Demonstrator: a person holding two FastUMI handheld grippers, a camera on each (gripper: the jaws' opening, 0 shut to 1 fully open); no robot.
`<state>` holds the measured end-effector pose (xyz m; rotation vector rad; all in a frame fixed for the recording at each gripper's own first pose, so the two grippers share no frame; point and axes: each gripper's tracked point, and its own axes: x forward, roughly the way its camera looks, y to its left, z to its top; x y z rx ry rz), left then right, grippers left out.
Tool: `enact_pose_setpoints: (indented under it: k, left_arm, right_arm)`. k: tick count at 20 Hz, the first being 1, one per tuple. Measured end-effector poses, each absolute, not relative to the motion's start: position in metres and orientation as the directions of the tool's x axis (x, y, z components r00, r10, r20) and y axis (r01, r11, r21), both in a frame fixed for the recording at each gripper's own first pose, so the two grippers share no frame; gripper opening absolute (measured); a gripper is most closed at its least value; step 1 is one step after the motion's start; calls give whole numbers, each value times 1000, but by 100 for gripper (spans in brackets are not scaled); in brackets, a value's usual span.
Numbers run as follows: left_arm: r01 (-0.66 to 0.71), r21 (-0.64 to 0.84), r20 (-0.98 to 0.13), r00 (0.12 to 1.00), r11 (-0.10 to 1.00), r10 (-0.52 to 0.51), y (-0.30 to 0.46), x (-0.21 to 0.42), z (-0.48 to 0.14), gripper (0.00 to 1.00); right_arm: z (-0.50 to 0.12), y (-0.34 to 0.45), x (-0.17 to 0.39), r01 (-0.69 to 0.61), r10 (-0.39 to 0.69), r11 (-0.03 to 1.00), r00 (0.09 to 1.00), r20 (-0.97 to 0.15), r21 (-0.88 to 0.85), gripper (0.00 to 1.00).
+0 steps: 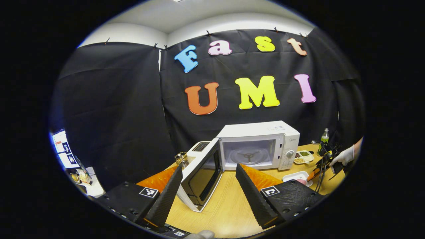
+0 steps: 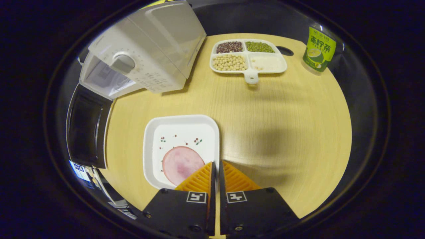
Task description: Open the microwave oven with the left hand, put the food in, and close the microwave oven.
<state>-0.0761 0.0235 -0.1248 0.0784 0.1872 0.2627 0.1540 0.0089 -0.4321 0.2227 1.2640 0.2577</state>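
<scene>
Left gripper view first: the left gripper (image 1: pixel 209 172) hangs above the wooden tabletop (image 1: pixel 229 205) with its two fingers spread wide apart and nothing between them. Straight ahead sits the white microwave oven (image 1: pixel 262 144), and its door (image 1: pixel 202 176) is swung open toward the camera, dark window facing right, the lower edge reaching down between the spread fingers. Inside the lit cavity the glass turntable (image 1: pixel 249 155) is bare. Left of the oven, a white toaster (image 1: pixel 198 149) stands against the black cloth. To the right of the oven there's a divided dish of beans (image 1: pixel 303 156), a green bottle (image 1: pixel 324 136) behind it, and nearer the camera a white plate (image 1: pixel 296 177). A gloved hand (image 1: pixel 343 156) holds the other gripper over that plate at the far right edge.

Over to the right gripper view: looking down on the tabletop, the right gripper (image 2: pixel 216 166) has its fingers drawn together on the right rim of the white plate (image 2: pixel 181 149), pinching that edge between them. On the plate lies a round pink slice of ham (image 2: pixel 181 164), toward the near side, just left of the fingers. The microwave oven (image 2: pixel 149 46) stands up and to the left, well apart from the plate, with its dark-windowed door (image 2: pixel 87 126) hanging open at the left edge. Farther back, the divided dish (image 2: pixel 247 58) holds four kinds of grain, and the green bottle (image 2: pixel 319 48) stands beside it at the right.
</scene>
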Motion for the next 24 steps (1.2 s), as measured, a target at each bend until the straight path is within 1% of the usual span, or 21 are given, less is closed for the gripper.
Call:
enact_pose_setpoints:
  k: [1, 3, 4, 5, 7, 9, 11, 14, 16, 18, 19, 20, 22, 24]
  left_arm:
    - [-255, 104, -176, 947, 961, 270, 21, -77, -126, 96]
    - [-265, 103, -182, 942, 959, 280, 16, -78, -128, 96]
    - [-270, 96, -185, 941, 958, 284, 12, -78, -128, 96]
    - [-272, 89, -186, 940, 958, 285, 8, -79, -127, 96]
    - [-277, 87, -187, 939, 957, 289, 3, -79, -125, 96]
    - [-281, 95, -188, 937, 955, 294, 1, -80, -120, 96]
    - [-283, 104, -195, 934, 953, 299, 2, -80, -116, 96]
    - [-278, 115, -207, 932, 954, 297, 1, -78, -111, 96]
    - [-274, 126, -212, 932, 953, 295, 1, -76, -107, 96]
    - [-268, 132, -209, 934, 954, 291, 1, -74, -101, 96]
    - [-263, 134, -206, 936, 955, 287, 1, -72, -99, 96]
    - [-254, 136, -205, 938, 957, 278, 0, -70, -97, 96]
    - [-230, 138, -202, 946, 963, 254, 0, -63, -93, 96]
    - [-191, 134, -213, 953, 972, 217, 2, -54, -96, 96]
  right_arm:
    - [-432, 8, 154, -62, 327, 945, 261, -908, 322, 6]
    - [-433, 9, 154, -54, 360, 932, 236, -903, 358, 4]
    - [-432, 9, 154, -57, 383, 923, 225, -896, 381, 0]
    - [-432, 8, 153, -62, 409, 912, 213, -887, 405, 4]
    - [-432, 11, 151, -48, 465, 883, 203, -861, 466, 4]
    - [-433, 18, 146, -46, 541, 837, 217, -813, 545, 4]
    - [-433, 25, 145, -47, 601, 790, 250, -759, 611, 4]
    - [-423, 34, 145, -45, 646, 744, 303, -701, 666, 4]
    - [-405, 38, 142, -45, 671, 712, 335, -661, 700, 4]
    - [-392, 48, 142, -45, 681, 692, 369, -632, 720, 4]
    - [-384, 54, 141, -44, 684, 683, 386, -618, 729, 0]
    - [-375, 62, 140, -36, 688, 672, 401, -605, 740, 4]
    - [-357, 80, 135, -28, 695, 644, 438, -570, 764, 4]
    - [-342, 100, 136, -46, 689, 631, 492, -532, 775, 3]
